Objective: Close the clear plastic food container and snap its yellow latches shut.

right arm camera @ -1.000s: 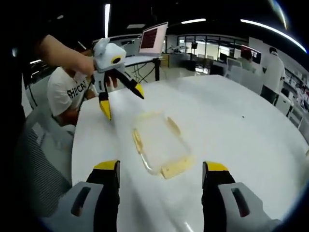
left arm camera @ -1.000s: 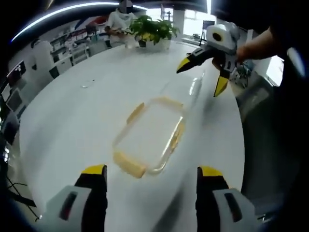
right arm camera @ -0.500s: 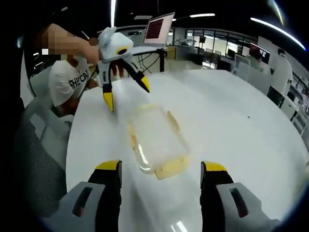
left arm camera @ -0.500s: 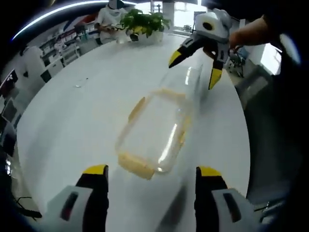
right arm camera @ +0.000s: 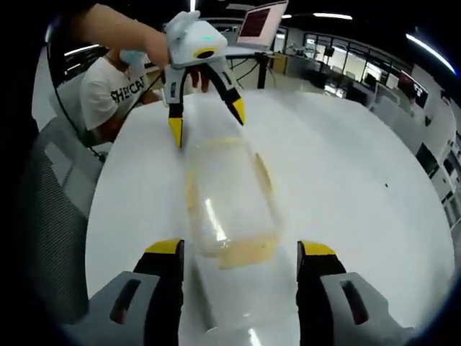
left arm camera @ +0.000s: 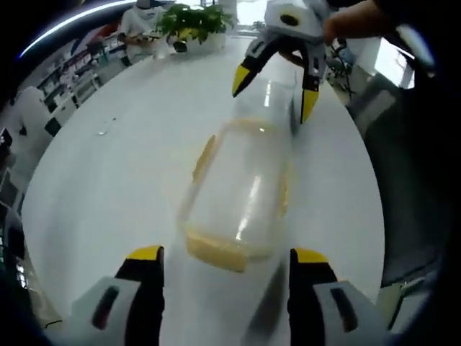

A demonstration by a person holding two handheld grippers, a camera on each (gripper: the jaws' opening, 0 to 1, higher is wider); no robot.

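A clear plastic food container [left arm camera: 238, 191] with yellow latches lies on the white table [left arm camera: 122, 166], lengthwise between the two grippers. My left gripper [left arm camera: 223, 277] stands open just short of its near yellow latch [left arm camera: 216, 249]. My right gripper [left arm camera: 274, 90] hangs open over the container's far end. In the right gripper view the same container [right arm camera: 227, 198] lies ahead of my open right gripper [right arm camera: 238, 277], with a yellow latch [right arm camera: 241, 251] at its near end. The left gripper [right arm camera: 209, 115], held by a hand, straddles the far end. Whether the lid is seated I cannot tell.
A potted plant [left arm camera: 189, 20] and a person stand at the table's far end in the left gripper view. A seated person in a white shirt [right arm camera: 115, 90], a laptop [right arm camera: 263, 21] and a grey chair [right arm camera: 50, 216] lie beside the table in the right gripper view.
Both grippers have closed in on the container from opposite ends. Each now lines up with its long axis, and the container looms larger in both views.
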